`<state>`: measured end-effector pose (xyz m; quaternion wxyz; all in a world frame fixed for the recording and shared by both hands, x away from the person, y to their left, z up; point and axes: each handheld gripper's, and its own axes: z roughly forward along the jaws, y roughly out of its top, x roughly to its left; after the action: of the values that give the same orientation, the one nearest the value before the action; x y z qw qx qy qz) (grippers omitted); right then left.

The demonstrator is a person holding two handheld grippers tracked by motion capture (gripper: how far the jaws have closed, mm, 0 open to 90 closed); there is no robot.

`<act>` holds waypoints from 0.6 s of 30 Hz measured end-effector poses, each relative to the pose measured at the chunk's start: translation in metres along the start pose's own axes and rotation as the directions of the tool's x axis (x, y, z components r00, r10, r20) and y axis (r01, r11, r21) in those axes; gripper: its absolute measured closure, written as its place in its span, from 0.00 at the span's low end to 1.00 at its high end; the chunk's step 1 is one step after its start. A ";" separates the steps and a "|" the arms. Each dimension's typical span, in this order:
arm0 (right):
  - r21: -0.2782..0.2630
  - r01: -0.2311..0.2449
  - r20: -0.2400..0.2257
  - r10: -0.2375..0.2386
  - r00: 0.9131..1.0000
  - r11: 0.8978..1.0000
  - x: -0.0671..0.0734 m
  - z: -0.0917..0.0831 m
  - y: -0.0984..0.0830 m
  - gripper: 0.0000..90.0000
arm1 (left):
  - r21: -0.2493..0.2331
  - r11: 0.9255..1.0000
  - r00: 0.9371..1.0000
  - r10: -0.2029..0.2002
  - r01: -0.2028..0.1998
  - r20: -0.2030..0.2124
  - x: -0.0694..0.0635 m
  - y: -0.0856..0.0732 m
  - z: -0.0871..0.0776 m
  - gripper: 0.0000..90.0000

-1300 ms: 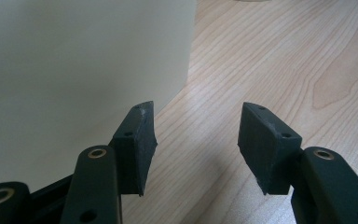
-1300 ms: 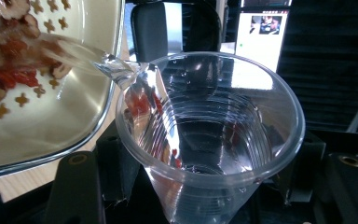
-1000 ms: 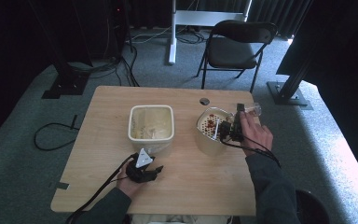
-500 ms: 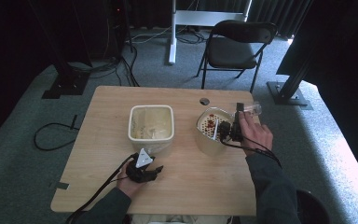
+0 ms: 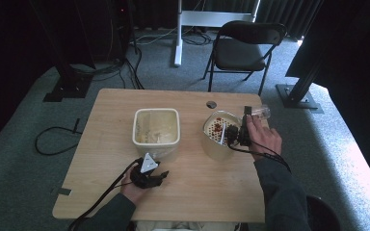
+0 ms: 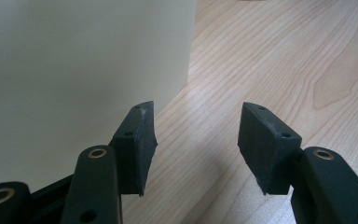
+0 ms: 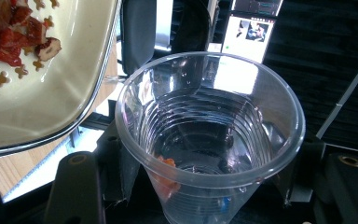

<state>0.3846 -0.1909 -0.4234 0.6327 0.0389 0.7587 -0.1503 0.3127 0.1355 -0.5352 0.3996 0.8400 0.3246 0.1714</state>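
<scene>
The clear plastic cup [image 7: 209,135] sits clamped between the right gripper's [image 5: 241,132] jaws, which press on its ribbed sides low down. In the right gripper view its open mouth faces the camera and it looks almost empty, with only a small orange scrap stuck to the inner wall. In the high view the cup [image 5: 259,112] lies tipped on its side at the far right of the worktop [image 5: 101,125], its long axis running roughly left to right, just beside the far right rim of the round bowl [image 5: 212,144] that holds red and brown bits of food. The right hand [image 5: 262,137] is the nearer one to both.

To the left, well apart, stands a square cream tub [image 5: 156,127]. The left gripper [image 5: 149,174] rests on the worktop just near of it, jaws wide apart and holding nothing, the tub's wall [image 6: 74,70] close on their left.
</scene>
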 end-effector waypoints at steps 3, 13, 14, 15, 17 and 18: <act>-0.001 0.000 0.001 0.000 1.000 1.000 0.000 0.000 0.000 0.38 | 0.001 1.000 1.000 0.000 0.000 0.000 0.000 0.000 0.000 0.52; -0.014 0.012 -0.005 -0.012 1.000 1.000 0.001 -0.002 0.003 0.38 | 0.002 1.000 1.000 0.001 -0.001 0.000 0.000 0.000 0.000 0.52; -0.014 0.012 -0.005 -0.012 1.000 1.000 0.001 -0.002 0.003 0.38 | 0.002 1.000 1.000 0.001 -0.001 0.000 0.000 0.000 0.000 0.52; -0.012 0.006 -0.006 -0.006 1.000 1.000 0.001 -0.001 0.002 0.38 | 0.000 1.000 1.000 0.001 -0.001 0.000 0.000 0.000 0.000 0.52; 0.000 -0.012 -0.008 0.012 1.000 1.000 0.001 0.000 0.001 0.38 | 0.001 1.000 1.000 0.001 -0.001 0.001 0.000 0.000 0.000 0.52; -0.011 -0.001 -0.012 0.000 1.000 1.000 0.002 -0.001 0.002 0.38 | 0.001 1.000 1.000 0.001 -0.001 0.000 0.000 0.000 0.000 0.52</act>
<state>0.3839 -0.1893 -0.4257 0.6285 0.0365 0.7632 -0.1458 0.3127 0.1353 -0.5353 0.3989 0.8404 0.3244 0.1713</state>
